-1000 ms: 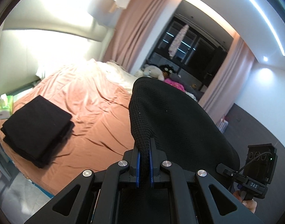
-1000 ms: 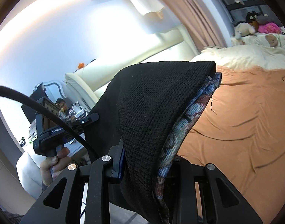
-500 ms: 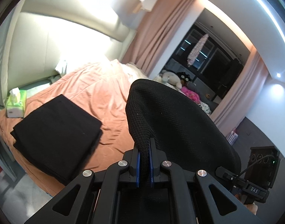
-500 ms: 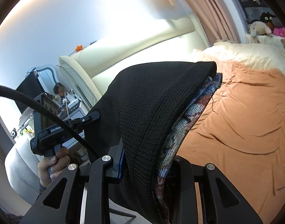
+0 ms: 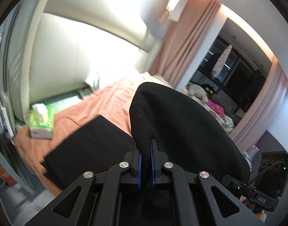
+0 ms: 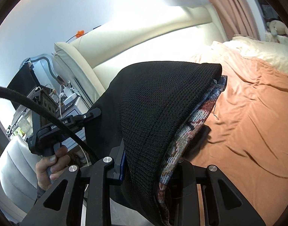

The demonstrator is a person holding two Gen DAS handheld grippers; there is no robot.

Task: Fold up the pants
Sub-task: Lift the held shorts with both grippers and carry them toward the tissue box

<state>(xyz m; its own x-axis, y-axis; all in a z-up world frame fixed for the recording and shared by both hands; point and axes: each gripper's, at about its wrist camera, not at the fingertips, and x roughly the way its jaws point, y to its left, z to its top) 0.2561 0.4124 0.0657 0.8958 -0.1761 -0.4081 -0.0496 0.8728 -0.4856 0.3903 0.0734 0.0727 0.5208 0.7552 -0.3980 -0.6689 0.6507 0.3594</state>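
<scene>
Both pairs of fingers are clamped on the black knit pants (image 5: 181, 124), which hang in the air between the two tools, above the near edge of the bed (image 6: 257, 113). On the left gripper (image 5: 145, 162) the blue-padded fingers (image 5: 139, 169) stand almost together, with only a thin ridge of fabric pinched between them; from there the cloth swells up and away to the right in a broad dome. On the right gripper (image 6: 149, 162) the jaws stand wider apart, filled by a thick bunch of the same garment, its black outer face on the left and a patterned blue, red and white inner band (image 6: 191, 128) showing along its right edge. An orange sheet covers the bed, wrinkled, running to the far side where pale bedding (image 6: 260, 47) and soft toys (image 5: 198, 92) lie. A cream padded headboard (image 5: 83, 43) rises at the left of the bed. On the sheet just beyond the left tool lies a flat folded stack of black clothes (image 5: 91, 146), blurred. Pink curtains (image 5: 185, 43) hang at the far wall beside a dark window. A green tissue pack (image 5: 41, 120) sits to the left of the stack, near the corner of the bed. In the right wrist view a hand (image 6: 49, 167) grips the handle of the other tool at lower left.
</scene>
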